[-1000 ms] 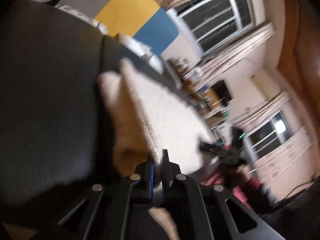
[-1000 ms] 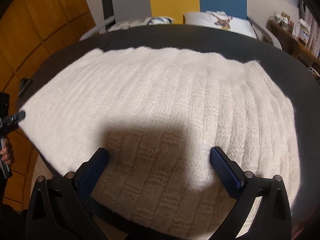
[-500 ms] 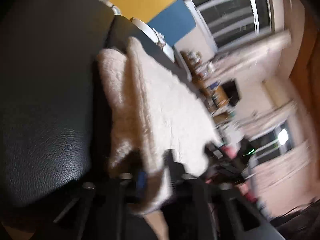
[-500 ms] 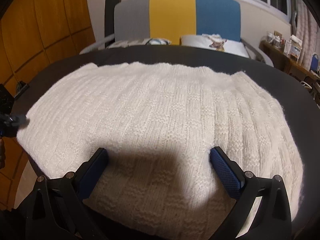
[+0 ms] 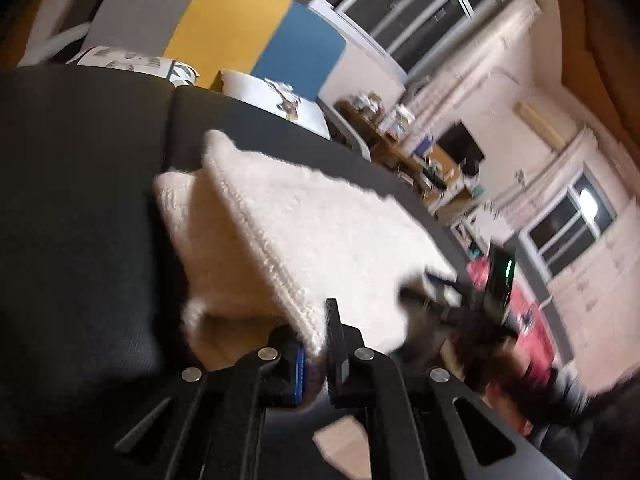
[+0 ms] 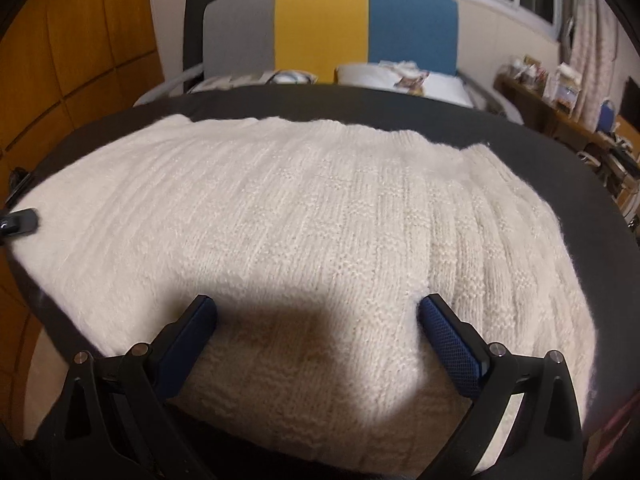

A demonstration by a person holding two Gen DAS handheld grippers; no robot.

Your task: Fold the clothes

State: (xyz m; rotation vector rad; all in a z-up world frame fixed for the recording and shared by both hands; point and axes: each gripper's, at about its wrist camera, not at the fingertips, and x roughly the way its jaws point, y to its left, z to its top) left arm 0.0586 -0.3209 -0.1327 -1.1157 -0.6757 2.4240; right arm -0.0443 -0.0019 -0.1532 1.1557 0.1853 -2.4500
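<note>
One cream knitted sweater [image 6: 304, 232] covers most of the round black table [image 6: 560, 168] ahead of us. Our left claw [image 5: 316, 344] is clamped on the sweater's near edge, lifting it off the dark leathery tabletop so the knit hangs in a fold below the pinched rim. Our right claw [image 6: 316, 320] hovers above the sweater with its blue pads wide apart, nothing between them, casting a shadow on the knit just ahead. Beyond the table's far rim stands a bed [image 6: 400, 76] with a headboard [image 6: 324, 28] in grey, yellow and blue panels and patterned pillows. Left of the right claw runs an orange wood-panelled wall [image 6: 80, 52]; to its right, a cluttered shelf [image 6: 552, 92], curtains and dark windows [image 5: 420, 20]. We cannot read any writing or labels; everything there is too blurred.
</note>
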